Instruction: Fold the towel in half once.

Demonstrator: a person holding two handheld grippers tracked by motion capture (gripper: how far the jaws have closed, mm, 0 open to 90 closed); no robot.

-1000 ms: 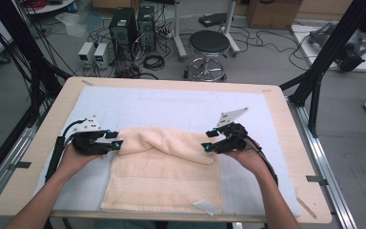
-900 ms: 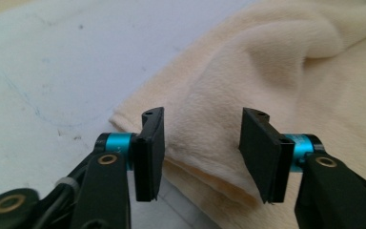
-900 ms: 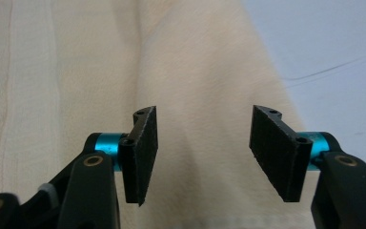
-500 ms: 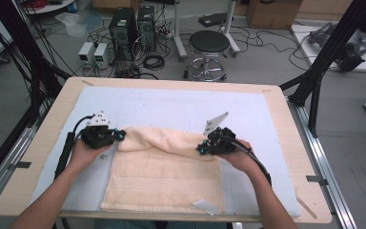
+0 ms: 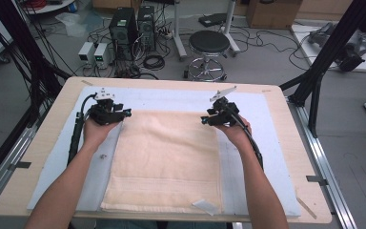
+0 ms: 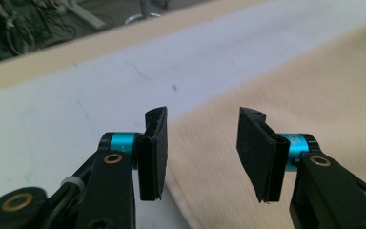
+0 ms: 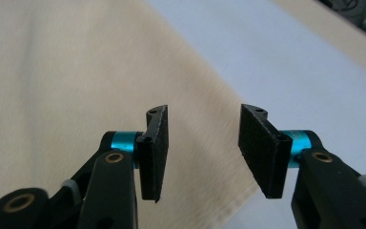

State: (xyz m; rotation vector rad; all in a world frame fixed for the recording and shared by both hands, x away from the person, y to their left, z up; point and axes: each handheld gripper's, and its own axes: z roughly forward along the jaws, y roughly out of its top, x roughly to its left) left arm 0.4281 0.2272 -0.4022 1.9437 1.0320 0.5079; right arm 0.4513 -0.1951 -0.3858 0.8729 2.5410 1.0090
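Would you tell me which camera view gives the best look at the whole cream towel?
The high view: the cream towel lies flat there with all four edges visible. The left gripper view shows part of one edge, and the right gripper view shows another edge and a corner.

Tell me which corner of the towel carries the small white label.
The near right corner of the towel, by the person's edge of the table: a white label lies there. The other three corners are bare.

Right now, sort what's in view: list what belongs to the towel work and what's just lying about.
In the job:
- cream towel, spread flat on the blue mat
- left gripper, jaws just opened, nothing between them
- right gripper, jaws just opened, nothing between them

Lying about:
- black stool
- computer towers
- cardboard box
- floor cables
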